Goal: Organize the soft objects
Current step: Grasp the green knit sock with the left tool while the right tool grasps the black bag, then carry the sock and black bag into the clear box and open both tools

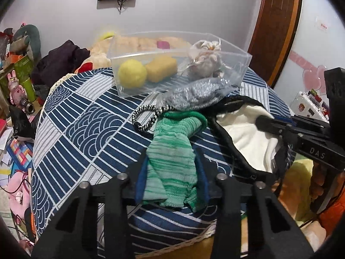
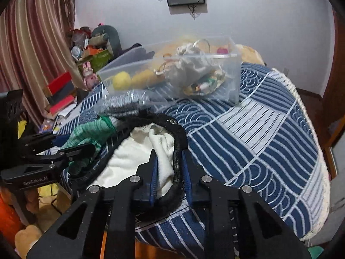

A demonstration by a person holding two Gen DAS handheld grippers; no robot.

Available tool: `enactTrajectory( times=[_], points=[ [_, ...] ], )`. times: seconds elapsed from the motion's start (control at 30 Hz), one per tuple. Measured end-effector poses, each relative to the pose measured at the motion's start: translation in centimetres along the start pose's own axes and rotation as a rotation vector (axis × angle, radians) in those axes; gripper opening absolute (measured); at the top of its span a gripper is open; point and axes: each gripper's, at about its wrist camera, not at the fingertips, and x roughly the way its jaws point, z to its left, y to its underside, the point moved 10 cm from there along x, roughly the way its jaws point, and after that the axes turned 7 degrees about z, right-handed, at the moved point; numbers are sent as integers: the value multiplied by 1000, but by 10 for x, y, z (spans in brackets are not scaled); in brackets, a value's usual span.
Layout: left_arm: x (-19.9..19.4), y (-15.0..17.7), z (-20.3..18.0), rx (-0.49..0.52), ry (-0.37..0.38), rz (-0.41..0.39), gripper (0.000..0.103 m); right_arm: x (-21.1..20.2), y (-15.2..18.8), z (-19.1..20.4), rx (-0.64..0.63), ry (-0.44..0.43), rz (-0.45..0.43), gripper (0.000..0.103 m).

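- Left wrist view: the left gripper (image 1: 171,172) has its fingers closed in on a green striped sock (image 1: 172,151), pinching the lower part of it between the blue pads; the sock runs from 6 o'clock up toward the centre, lying on the blue wave-patterned cloth (image 1: 86,116) of the tabletop.
- Just beside the sock's cuff, at about 10 o'clock from it, lies a black-and-white hair tie (image 1: 146,116).
- Above the sock a grey knitted item in a clear wrapper (image 1: 194,93) rests against a clear plastic box (image 1: 237,71), which sits toward 12 o'clock.
- Inside the box: a yellow ball (image 1: 132,73), a yellow block-shaped sponge (image 1: 161,69) touching it, and a pale drawstring pouch (image 1: 204,62).
- At 3 o'clock the right gripper (image 1: 265,123) reaches into a black-rimmed bag with white lining (image 1: 248,138).
- Right wrist view: the right gripper (image 2: 170,172) has its fingers narrowly parted and clamped on the bag's black rim and white lining (image 2: 129,157), which pass between the blue pads.
- The left gripper (image 2: 86,144) shows at 9 o'clock, its fingers closed on the green sock (image 2: 90,131).
- The clear box (image 2: 232,82) stands toward 12 o'clock, the wrapped grey item (image 2: 123,103) just in front of it.
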Motion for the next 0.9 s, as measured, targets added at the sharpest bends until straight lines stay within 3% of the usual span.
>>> enactTrajectory(
  times=[0.17, 0.53, 0.9],
  points=[
    [-20, -8, 4, -16, 5, -39, 32, -23, -14, -9, 13, 39, -73, 17],
    [-68, -39, -3, 2, -4, -170, 31, -63, -56, -25, 31, 105, -213, 17],
    [-87, -99, 14, -1, -68, -288, 32, -64, -115, -10, 7, 79, -304, 17]
  ],
)
